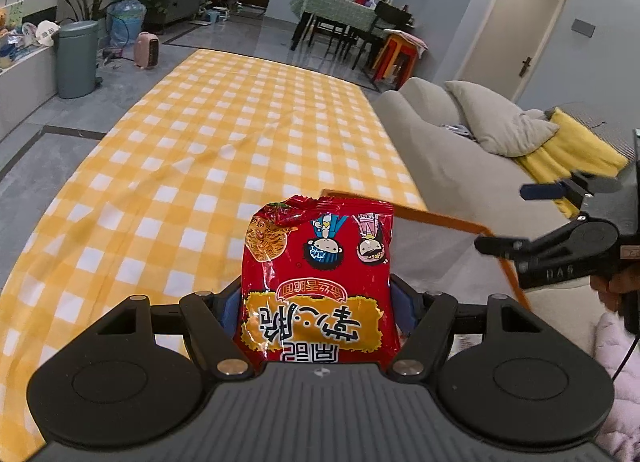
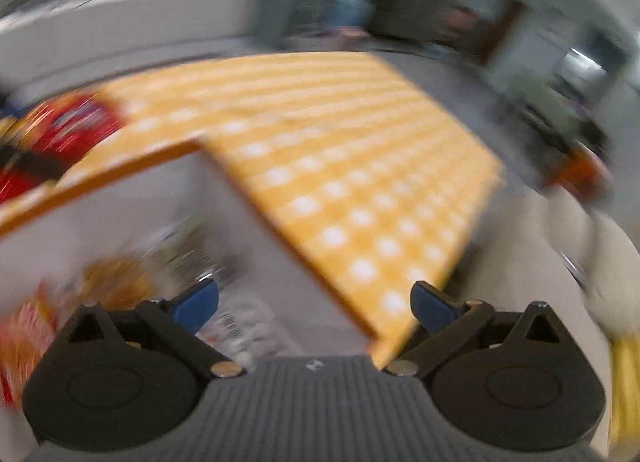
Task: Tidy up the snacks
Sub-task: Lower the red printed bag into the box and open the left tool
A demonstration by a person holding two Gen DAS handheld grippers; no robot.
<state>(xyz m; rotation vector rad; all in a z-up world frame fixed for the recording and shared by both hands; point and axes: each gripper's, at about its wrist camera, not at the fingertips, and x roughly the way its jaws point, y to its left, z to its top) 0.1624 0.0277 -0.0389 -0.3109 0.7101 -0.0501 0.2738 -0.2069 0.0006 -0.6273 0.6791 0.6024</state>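
A red snack bag [image 1: 316, 282] with cartoon figures stands upright between the blue pads of my left gripper [image 1: 316, 314], which is shut on it above the yellow checked tablecloth [image 1: 200, 150]. Just behind and right of the bag is an orange-rimmed white box [image 1: 444, 219]. My right gripper [image 1: 516, 218] hangs over that box with its jaws wide apart. The right wrist view is blurred: the right gripper [image 2: 314, 302] is open and holds nothing. It is above the box [image 2: 120, 166], where several snack packs [image 2: 116, 282] lie. The red bag [image 2: 68, 126] shows at the far left.
A grey sofa [image 1: 432, 150] with a pillow [image 1: 496, 122] and a yellow blanket [image 1: 572, 150] runs along the table's right side. A person's hand [image 1: 612, 282] holds the right gripper. On the floor to the left stand a grey-green bin [image 1: 76, 58] and a water jug.
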